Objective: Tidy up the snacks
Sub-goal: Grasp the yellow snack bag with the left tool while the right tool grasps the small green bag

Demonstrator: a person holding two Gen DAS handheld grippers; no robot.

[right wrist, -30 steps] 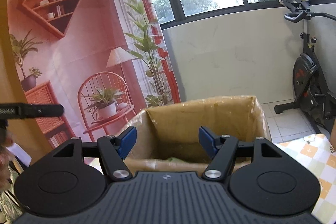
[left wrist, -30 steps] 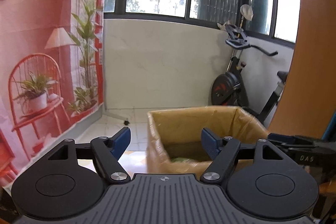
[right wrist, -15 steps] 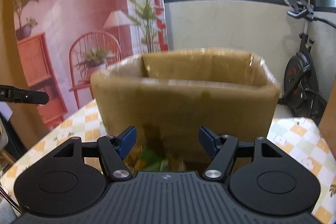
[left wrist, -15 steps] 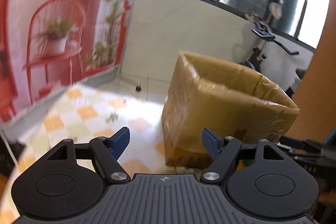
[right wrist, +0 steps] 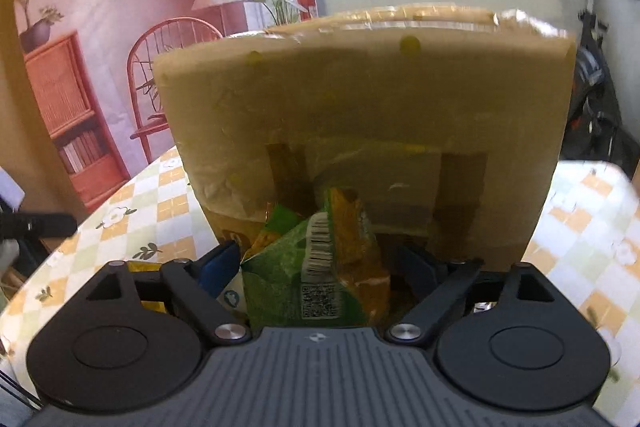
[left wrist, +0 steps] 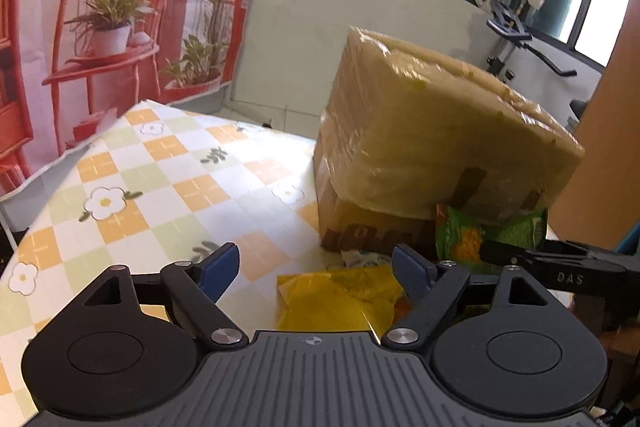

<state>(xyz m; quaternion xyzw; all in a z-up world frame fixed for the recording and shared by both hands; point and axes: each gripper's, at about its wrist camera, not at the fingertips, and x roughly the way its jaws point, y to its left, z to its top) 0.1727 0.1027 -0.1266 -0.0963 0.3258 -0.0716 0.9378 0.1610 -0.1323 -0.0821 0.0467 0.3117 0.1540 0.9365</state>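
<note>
The left gripper [left wrist: 316,267] hangs low over the checked, flower-print tablecloth [left wrist: 132,195] with its 2 blue fingers [left wrist: 218,269] spread wide, having just been opening, and nothing is pinched between them. A yellow snack packet [left wrist: 340,303] lies on the cloth under that gap, nearer the right-hand finger, which overlaps its edge in the left wrist view. Behind it stands a tape-wrapped cardboard box [left wrist: 432,143], and a green snack bag [left wrist: 472,239] leans at the box's foot.

To the right, the right gripper [right wrist: 320,267] also has its jaws released; they have just been widening. The green snack bag [right wrist: 316,275] stands upright between the blue fingers [right wrist: 220,267], its barcode side facing the camera. Whether the left-hand pad touches it I cannot tell; the other pad stands apart from it. The cardboard box [right wrist: 360,99] fills the right wrist view just behind the bag.
</note>
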